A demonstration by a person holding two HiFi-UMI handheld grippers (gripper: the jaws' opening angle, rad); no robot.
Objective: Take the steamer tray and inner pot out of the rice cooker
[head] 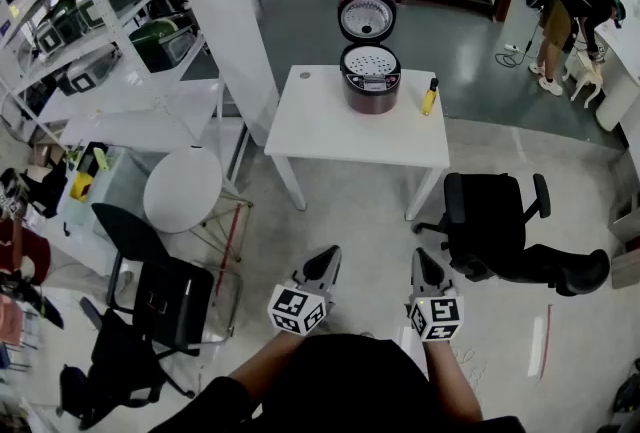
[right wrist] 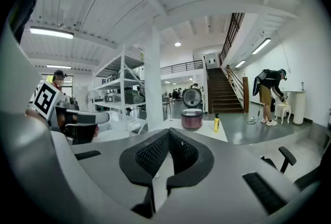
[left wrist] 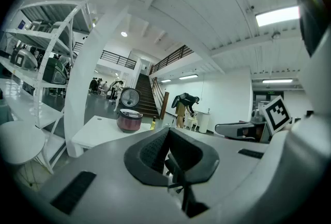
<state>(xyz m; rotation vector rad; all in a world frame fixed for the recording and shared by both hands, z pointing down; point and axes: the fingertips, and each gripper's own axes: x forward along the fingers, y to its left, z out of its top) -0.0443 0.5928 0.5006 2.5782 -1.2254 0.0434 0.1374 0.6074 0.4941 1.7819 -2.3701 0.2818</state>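
A dark red rice cooker (head: 370, 76) stands on the far side of a white table (head: 330, 131), its lid up. A perforated steamer tray (head: 370, 60) shows in its mouth; the inner pot is hidden beneath it. The cooker (left wrist: 129, 119) appears small and far off in the left gripper view, and the same cooker (right wrist: 192, 118) shows in the right gripper view. My left gripper (head: 331, 254) and right gripper (head: 421, 257) are held low, well short of the table. Both are shut with nothing between the jaws.
A yellow bottle (head: 430, 97) stands right of the cooker. A black office chair (head: 495, 226) sits between me and the table's right corner. A round white stool (head: 183, 186), a black chair (head: 160, 296) and shelving (head: 90, 31) lie to the left. A person (head: 565, 11) bends over at far right.
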